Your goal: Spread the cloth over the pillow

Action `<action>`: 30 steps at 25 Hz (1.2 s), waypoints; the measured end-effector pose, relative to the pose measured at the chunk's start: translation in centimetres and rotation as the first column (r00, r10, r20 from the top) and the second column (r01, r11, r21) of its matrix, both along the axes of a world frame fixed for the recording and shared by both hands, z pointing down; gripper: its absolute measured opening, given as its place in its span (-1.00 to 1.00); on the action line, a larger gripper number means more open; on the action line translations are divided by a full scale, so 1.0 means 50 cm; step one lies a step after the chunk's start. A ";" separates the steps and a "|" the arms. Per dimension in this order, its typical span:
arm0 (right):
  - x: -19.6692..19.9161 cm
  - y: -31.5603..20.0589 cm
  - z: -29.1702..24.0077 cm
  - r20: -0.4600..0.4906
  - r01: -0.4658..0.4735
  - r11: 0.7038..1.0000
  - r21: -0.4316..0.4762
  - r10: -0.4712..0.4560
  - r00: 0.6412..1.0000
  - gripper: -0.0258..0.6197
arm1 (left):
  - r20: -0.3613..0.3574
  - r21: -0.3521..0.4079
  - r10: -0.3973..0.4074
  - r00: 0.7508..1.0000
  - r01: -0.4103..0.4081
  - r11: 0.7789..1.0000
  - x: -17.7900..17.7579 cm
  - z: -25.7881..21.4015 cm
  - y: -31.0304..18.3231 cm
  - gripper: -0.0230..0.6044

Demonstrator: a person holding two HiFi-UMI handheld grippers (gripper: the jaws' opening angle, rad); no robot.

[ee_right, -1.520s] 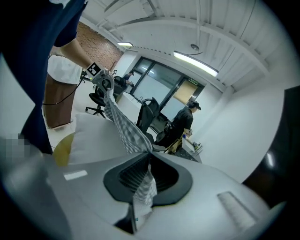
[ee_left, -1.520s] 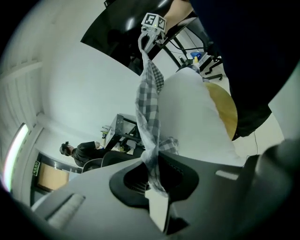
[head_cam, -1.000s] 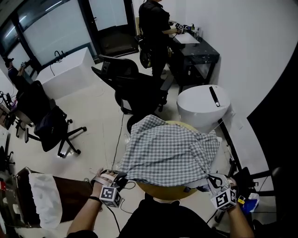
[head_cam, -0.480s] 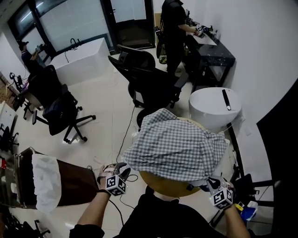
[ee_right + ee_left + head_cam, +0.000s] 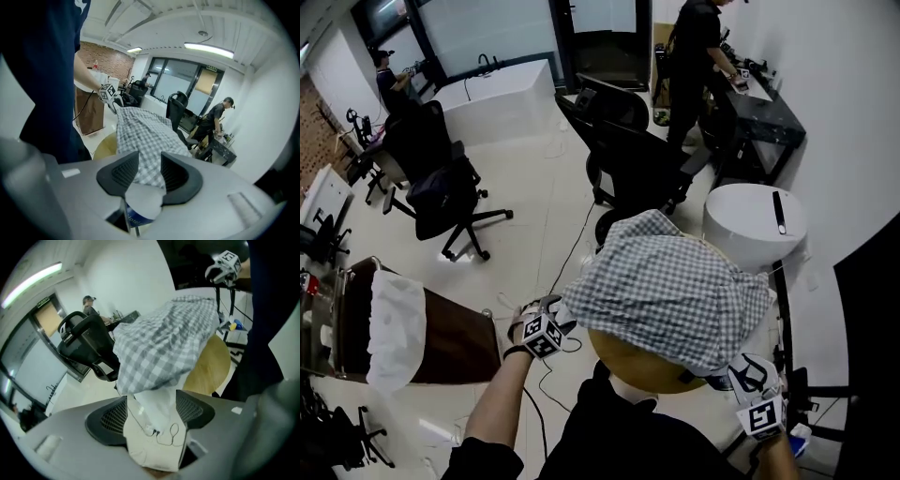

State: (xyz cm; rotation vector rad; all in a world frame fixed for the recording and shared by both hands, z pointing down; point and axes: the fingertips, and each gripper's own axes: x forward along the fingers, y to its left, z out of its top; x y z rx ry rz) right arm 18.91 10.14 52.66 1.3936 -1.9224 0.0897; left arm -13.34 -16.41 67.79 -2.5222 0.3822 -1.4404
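A grey checked cloth lies draped over a bulging pillow on a round wooden table; the pillow is almost wholly hidden. In the left gripper view a white lump hangs out below the cloth's corner. My left gripper is at the cloth's near left corner. Its jaws are opening wide, with that white lump in the gap and no pad pressing. My right gripper is at the near right corner. Its jaws are opening, with the cloth's edge loose between them.
Black office chairs stand beyond the table. A white round stand is at the right. A brown cabinet with white fabric is at the left. A person stands at a black desk. A cable runs across the floor.
Both grippers held the cloth's near corners a second ago; now both sets of jaws have parted and the cloth rests on the pillow. The head view has swung left.
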 end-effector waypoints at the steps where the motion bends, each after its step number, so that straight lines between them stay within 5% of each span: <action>1: -0.007 -0.008 -0.020 0.006 0.008 1.000 0.011 -0.008 1.000 -0.43 | -0.059 -0.014 -0.027 0.998 0.026 1.000 0.011 -0.013 -0.006 0.02; 5: -0.067 -0.074 -0.079 0.031 0.072 0.996 0.044 -0.074 0.997 -0.43 | -0.139 -0.010 0.027 0.990 -0.028 1.000 0.039 -0.039 0.003 -0.49; 8: -0.125 -0.158 -0.106 0.041 0.112 0.992 0.064 -0.115 0.993 -0.43 | -0.128 0.122 0.131 0.983 -0.116 0.986 0.060 -0.074 0.008 -0.84; 11: -0.210 -0.251 -0.114 0.054 0.186 0.981 0.062 -0.190 0.980 -0.43 | -0.160 0.271 0.197 0.967 -0.149 0.951 0.069 -0.153 0.010 -0.87; 15: -0.323 -0.378 -0.102 0.083 0.316 0.949 0.015 -0.316 0.945 -0.43 | -0.162 0.364 0.277 0.947 -0.203 0.909 0.052 -0.221 0.009 -0.88; 23: -0.563 -0.524 -0.097 0.149 0.554 0.827 -0.096 -0.538 0.830 -0.35 | -0.214 0.307 0.350 0.912 -0.277 0.910 0.061 -0.272 -0.064 -0.91; 27: -0.582 -0.564 -0.034 -0.094 0.550 0.815 -0.181 -0.571 0.816 -0.31 | -0.302 0.214 0.350 0.887 -0.295 0.931 0.093 -0.306 -0.094 -0.91; 30: -0.553 -0.593 -0.006 -0.274 0.511 0.841 -0.178 -0.541 0.795 -0.36 | -0.315 0.190 0.344 0.885 -0.296 0.936 0.113 -0.322 -0.115 -0.91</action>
